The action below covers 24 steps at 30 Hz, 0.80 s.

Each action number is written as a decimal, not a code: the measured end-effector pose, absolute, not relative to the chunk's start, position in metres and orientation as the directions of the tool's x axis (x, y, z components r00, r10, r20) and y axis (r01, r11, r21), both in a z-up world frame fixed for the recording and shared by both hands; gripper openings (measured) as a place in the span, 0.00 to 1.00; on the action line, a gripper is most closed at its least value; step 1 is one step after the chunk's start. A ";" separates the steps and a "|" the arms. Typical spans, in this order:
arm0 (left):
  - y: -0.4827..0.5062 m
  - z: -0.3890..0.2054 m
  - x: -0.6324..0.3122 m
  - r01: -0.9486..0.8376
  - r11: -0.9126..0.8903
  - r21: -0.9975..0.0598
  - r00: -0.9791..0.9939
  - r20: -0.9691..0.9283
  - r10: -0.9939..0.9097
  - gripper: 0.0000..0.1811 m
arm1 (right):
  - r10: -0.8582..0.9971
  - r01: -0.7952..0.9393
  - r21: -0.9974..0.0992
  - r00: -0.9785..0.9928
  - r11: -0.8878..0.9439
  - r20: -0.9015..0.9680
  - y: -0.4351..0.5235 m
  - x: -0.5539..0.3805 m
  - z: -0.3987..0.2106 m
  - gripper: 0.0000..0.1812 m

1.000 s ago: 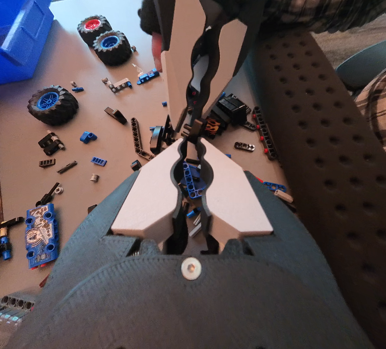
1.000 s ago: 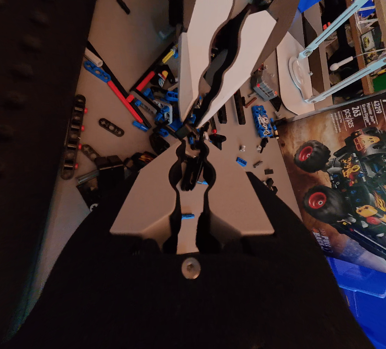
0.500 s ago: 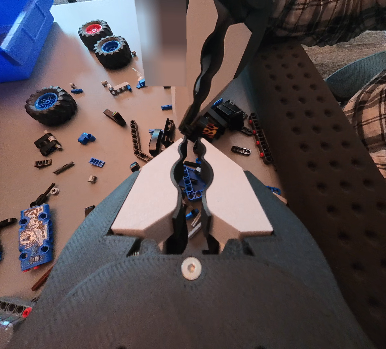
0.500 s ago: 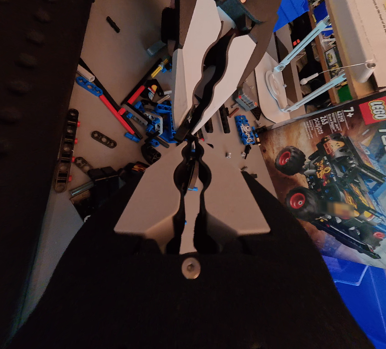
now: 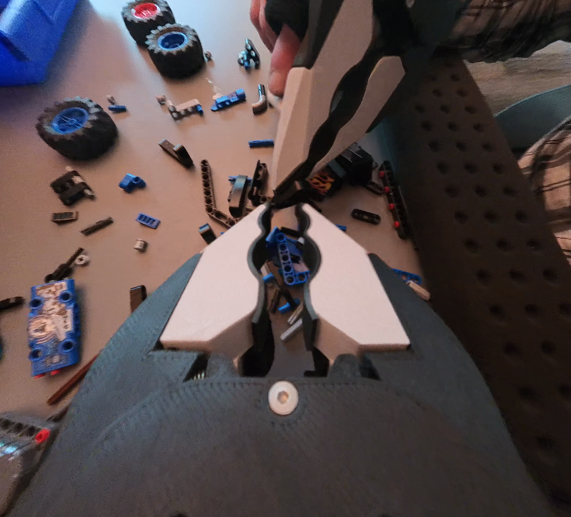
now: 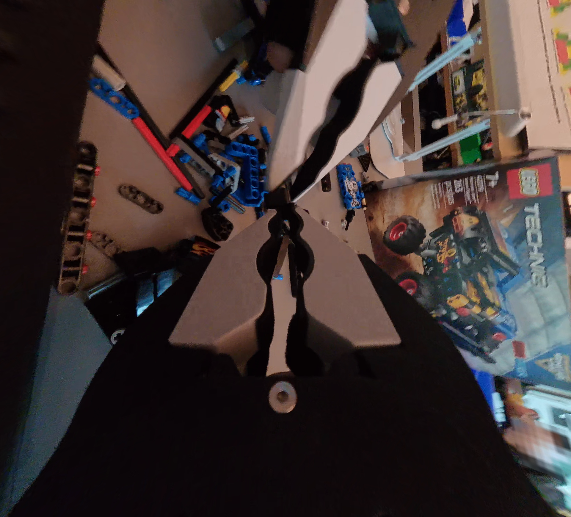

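Left wrist view: my left gripper point(image 5: 282, 211) slightly parted, tips meeting my right gripper point(image 5: 285, 190) mid-frame.
Right gripper: pinched on, perhaps, a small black piece point(image 6: 279, 197).

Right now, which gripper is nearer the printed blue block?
Left. The printed blue block lies beside the left gripper, off its left flank; the right gripper reaches in from the far side, meeting it tip to tip.

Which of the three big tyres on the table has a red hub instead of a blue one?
The red-hubbed tyre, farthest away and touching a blue-hubbed tyre. The other blue-hubbed tyre sits apart, nearer.
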<state>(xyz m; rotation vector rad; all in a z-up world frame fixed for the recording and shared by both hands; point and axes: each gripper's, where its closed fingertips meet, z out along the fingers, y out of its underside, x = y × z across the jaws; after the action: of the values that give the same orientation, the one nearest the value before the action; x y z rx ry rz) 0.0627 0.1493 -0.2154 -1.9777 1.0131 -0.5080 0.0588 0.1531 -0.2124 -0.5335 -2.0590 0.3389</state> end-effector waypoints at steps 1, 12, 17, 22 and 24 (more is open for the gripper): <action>0.150 -0.212 0.063 -0.481 -0.298 -0.825 0.593 -0.056 -0.803 0.12 | 0.543 0.254 -0.481 -0.442 0.839 0.714 0.156 0.058 -0.210 0.01; 0.166 -0.192 0.068 -0.739 0.001 -0.674 0.510 -0.560 -0.653 0.07 | 0.798 0.312 -0.751 -0.397 0.582 0.454 0.166 0.057 -0.195 0.00; 0.164 -0.191 0.068 -0.728 -0.016 -0.685 0.525 -0.543 -0.655 0.07 | 0.784 0.307 -0.736 -0.393 0.604 0.479 0.166 0.058 -0.195 0.00; 0.156 -0.177 0.070 -0.690 -0.012 -0.724 0.544 -0.508 -0.668 0.07 | 0.816 0.243 -0.813 -0.408 0.529 0.409 0.158 0.060 -0.180 0.01; 0.154 -0.176 0.070 -0.666 -0.019 -0.745 0.558 -0.482 -0.676 0.07 | 0.816 0.238 -0.818 -0.414 0.524 0.402 0.157 0.061 -0.179 0.01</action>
<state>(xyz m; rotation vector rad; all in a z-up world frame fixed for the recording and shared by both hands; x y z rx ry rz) 0.0702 0.1544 -0.1757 -1.7122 1.1273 -0.0106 0.0611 0.1567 -0.1795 -0.8628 -1.9227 0.8685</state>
